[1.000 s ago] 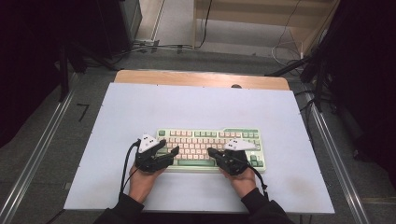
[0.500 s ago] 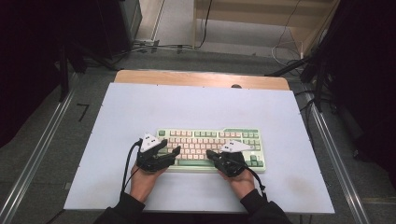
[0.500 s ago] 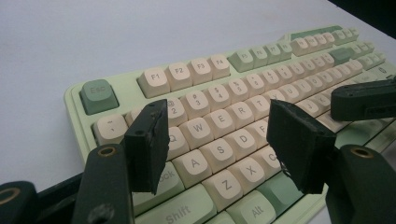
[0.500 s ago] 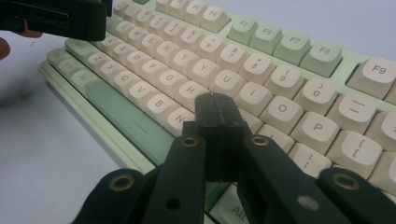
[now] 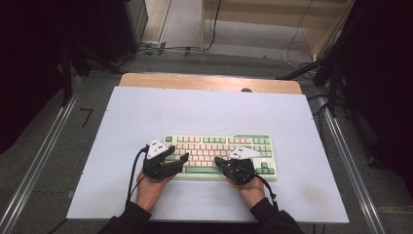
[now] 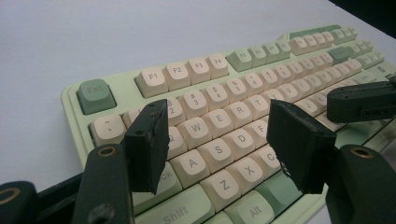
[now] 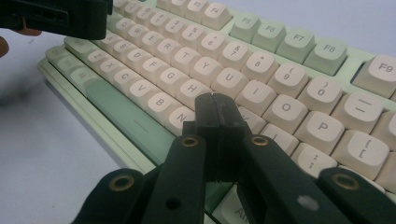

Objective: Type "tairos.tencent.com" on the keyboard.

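Note:
A pale green keyboard (image 5: 219, 142) with cream and green keys lies on the white table sheet, near the person's side. My left gripper (image 5: 178, 154) hovers over its left end. In the left gripper view my left gripper (image 6: 219, 140) stands open above the W, S and D keys, with nothing between the pads. My right gripper (image 5: 218, 160) sits over the lower middle of the keyboard. The right gripper view has my right gripper (image 7: 217, 102) shut and holding nothing, its tip just above the keys near N and J. Each view catches the other gripper at its edge.
The white sheet (image 5: 204, 112) covers most of the table, with a wooden strip (image 5: 209, 82) along the far edge. Metal rails run along both sides. Cables lie on the floor beyond the table. Dark equipment stands at the left and right.

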Action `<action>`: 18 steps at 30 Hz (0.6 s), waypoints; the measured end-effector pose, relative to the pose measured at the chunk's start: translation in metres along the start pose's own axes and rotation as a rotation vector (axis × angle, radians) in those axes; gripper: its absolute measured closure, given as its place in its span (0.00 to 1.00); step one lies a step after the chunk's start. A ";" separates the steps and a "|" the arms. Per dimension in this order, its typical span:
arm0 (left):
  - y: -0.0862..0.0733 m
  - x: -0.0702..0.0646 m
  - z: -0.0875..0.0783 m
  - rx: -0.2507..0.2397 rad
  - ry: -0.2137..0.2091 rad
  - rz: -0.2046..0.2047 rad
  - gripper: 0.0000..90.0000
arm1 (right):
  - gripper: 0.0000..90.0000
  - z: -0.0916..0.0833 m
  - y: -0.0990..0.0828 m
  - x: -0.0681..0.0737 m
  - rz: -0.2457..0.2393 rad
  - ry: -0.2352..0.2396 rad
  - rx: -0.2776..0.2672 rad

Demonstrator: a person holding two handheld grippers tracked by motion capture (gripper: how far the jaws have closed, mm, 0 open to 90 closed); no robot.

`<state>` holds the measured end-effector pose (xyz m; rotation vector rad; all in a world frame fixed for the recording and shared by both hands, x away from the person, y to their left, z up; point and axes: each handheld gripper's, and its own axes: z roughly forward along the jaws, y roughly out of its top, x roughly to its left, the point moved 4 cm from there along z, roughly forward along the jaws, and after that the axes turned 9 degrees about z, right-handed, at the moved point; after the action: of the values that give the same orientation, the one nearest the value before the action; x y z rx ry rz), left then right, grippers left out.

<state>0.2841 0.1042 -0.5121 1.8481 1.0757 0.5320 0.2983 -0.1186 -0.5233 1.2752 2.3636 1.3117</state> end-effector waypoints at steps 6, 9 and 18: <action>0.000 0.001 -0.001 -0.007 0.001 -0.005 0.44 | 0.97 -0.003 0.002 -0.001 0.014 0.008 -0.014; 0.001 0.002 -0.002 -0.010 0.005 -0.009 0.44 | 0.82 -0.010 0.006 -0.005 0.039 0.026 -0.053; 0.002 0.006 -0.004 -0.021 0.012 -0.016 0.44 | 0.35 -0.031 0.015 -0.029 0.143 -0.009 -0.145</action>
<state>0.2848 0.1106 -0.5085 1.8191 1.0878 0.5439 0.3106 -0.1557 -0.5010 1.4240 2.1607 1.4847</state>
